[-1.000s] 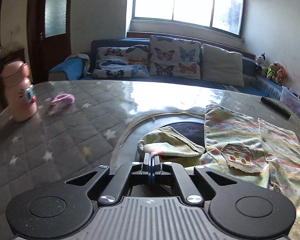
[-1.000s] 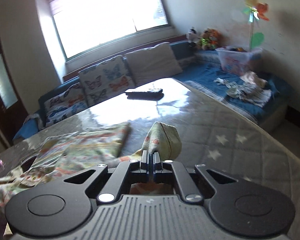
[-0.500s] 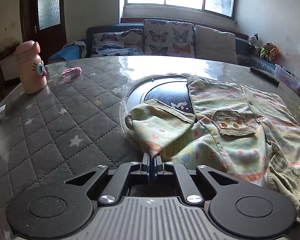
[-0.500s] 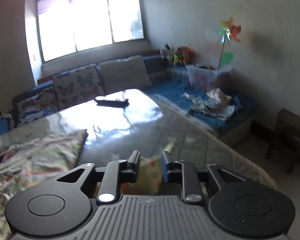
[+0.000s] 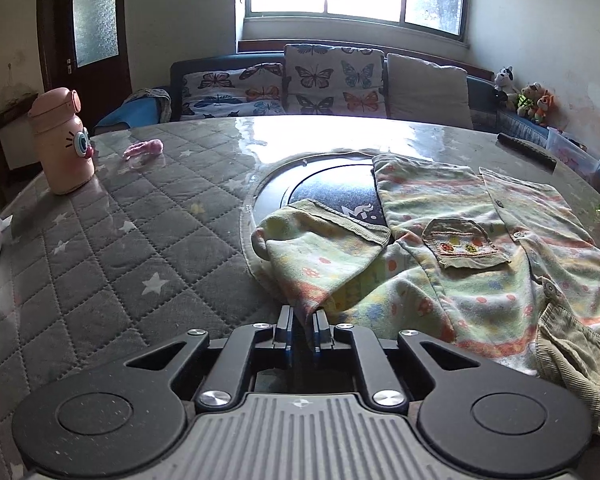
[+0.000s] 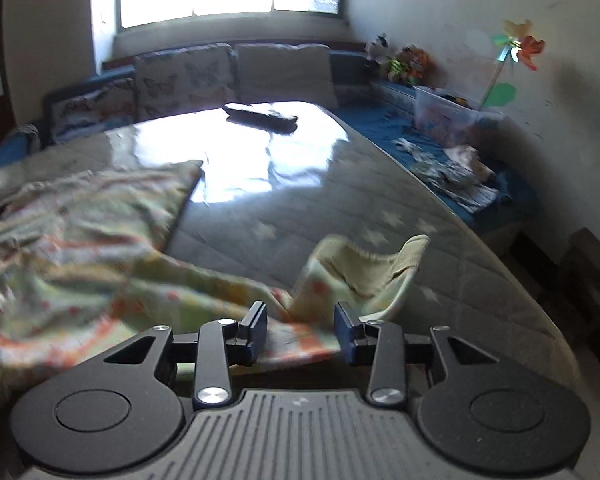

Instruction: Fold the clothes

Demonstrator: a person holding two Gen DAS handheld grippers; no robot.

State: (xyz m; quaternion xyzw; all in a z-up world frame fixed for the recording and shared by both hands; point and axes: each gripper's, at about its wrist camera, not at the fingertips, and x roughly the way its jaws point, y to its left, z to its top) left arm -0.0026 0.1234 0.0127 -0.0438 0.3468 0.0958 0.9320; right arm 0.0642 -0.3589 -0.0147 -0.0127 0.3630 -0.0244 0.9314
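Shirt [image 5: 472, 256] lies spread on the quilted table [image 5: 112, 248], pocket up, its body reaching over a dark round inset. The left gripper [image 5: 302, 330] has its jaws narrowly parted, with the tip of one folded sleeve [image 5: 320, 256] hanging in the gap. The right gripper [image 6: 301, 330] holds its jaws wide apart just short of the other sleeve [image 6: 364, 276], which lies crumpled near the table's edge. A pink bottle [image 5: 62, 140] stands far left.

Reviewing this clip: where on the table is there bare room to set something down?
Free: the quilted stretch between the pink bottle and the shirt, and the glossy patch between shirt and remote. The shirt crowds the table's middle and near edge.
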